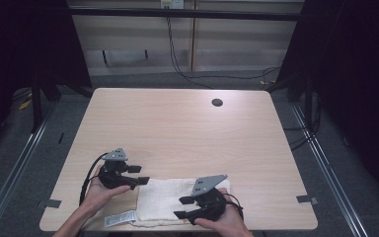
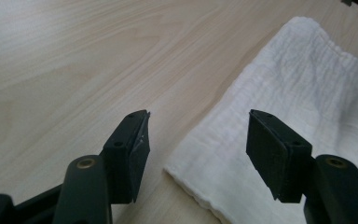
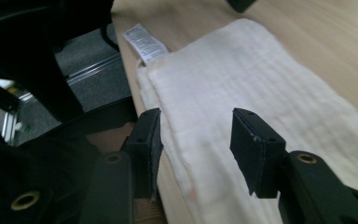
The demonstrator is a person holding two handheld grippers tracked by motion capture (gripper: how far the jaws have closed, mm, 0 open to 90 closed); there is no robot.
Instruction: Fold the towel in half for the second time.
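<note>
A folded white cloth [image 1: 165, 200] lies flat near the table's front edge, with a printed care label [image 1: 120, 218] sticking out at its left front corner. My left gripper [image 1: 140, 175] stands open at the cloth's far left corner, its jaws straddling that corner [image 2: 179, 170] just above the wood. My right gripper [image 1: 183, 207] is open over the cloth's front edge [image 3: 186, 154], pointing left along it toward the label [image 3: 144, 43]. Nothing is held by either one.
The light wooden table [image 1: 177, 128] has a round cable hole [image 1: 217, 102] at the back right. Dark floor and metal rails lie around the table; the front edge runs just under the right gripper.
</note>
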